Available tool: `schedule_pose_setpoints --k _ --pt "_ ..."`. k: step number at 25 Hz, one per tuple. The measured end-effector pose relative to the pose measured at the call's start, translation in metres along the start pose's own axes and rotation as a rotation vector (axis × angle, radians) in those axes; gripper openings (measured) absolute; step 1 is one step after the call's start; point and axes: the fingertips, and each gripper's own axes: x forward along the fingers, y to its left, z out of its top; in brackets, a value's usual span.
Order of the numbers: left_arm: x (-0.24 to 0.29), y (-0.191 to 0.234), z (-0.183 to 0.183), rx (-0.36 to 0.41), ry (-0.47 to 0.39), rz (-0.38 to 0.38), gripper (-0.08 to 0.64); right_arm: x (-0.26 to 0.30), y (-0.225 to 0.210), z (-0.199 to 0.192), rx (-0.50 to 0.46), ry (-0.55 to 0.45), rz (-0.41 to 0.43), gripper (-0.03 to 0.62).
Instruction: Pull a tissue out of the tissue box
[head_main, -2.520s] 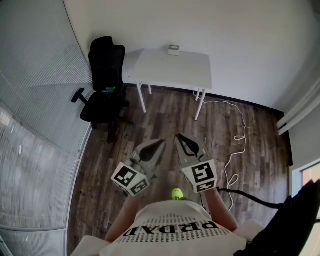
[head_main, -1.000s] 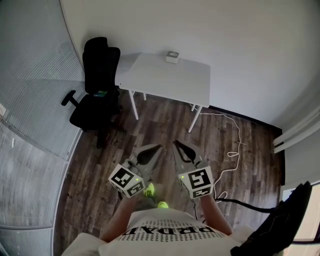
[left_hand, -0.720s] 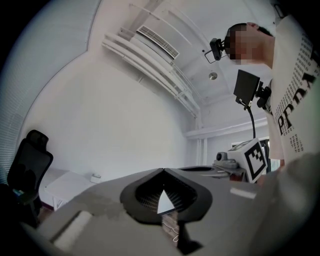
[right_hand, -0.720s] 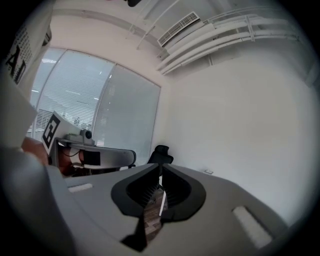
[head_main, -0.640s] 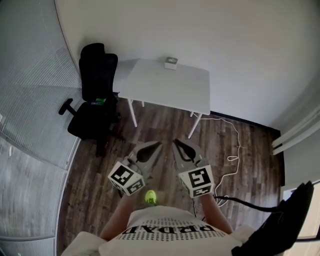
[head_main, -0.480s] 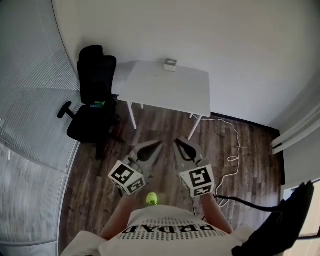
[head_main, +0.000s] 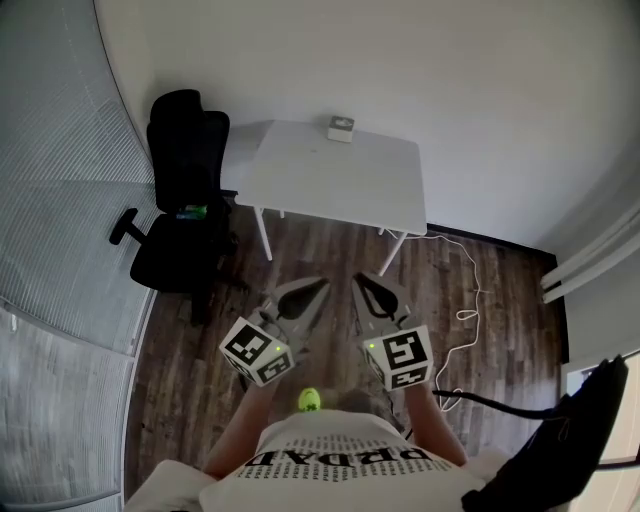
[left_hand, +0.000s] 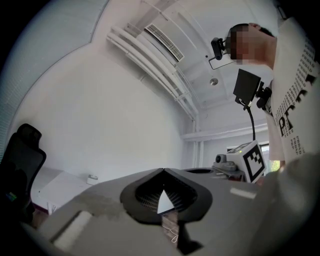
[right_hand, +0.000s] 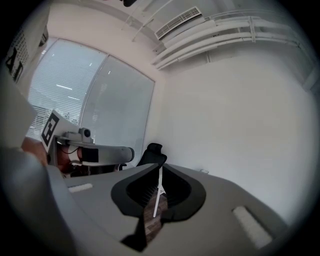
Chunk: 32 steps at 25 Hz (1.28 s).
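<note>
White table (head_main: 330, 178) bore the tissue box (head_main: 341, 128), left gripper (head_main: 322, 285) and right gripper (head_main: 358, 279) hung well short, closed, empty.

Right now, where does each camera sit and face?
Head view: on the head, looking down at table, chair, floor; shows shirt, left gripper, right gripper.
Left gripper view: on the left gripper, facing the wall; shows its shut jaws, shirt.
Right gripper view: on the right gripper, facing wall and window; shows its shut jaws.
All share the chair.
</note>
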Motion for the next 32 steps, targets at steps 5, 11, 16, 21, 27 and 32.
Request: schedule_pose_setpoints --k 5,11,16,21,27,32 --pt "0.004 0.017 -0.005 -0.025 0.019 0.015 -0.009 0.019 -0.005 -0.005 0.002 0.021 0.017 0.026" --pt "0.029 0.032 -0.009 -0.007 0.031 0.027 -0.009 0.039 -0.031 -0.004 0.007 0.010 0.040 0.026" --pt "0.064 0.048 -0.006 0.008 0.054 0.030 -0.009 0.059 -0.066 0.002 0.003 0.006 0.041 0.026" --pt "0.104 0.055 -0.006 0.024 0.049 0.032 -0.009 0.069 -0.105 0.000 0.003 -0.010 0.046 0.026" --pt "0.144 0.067 -0.009 0.034 0.041 0.052 -0.009 0.079 -0.146 -0.005 0.015 -0.012 0.065 0.026" --pt "0.171 0.075 -0.013 0.044 0.042 0.092 -0.009 0.087 -0.170 -0.007 0.023 -0.019 0.101 0.026"
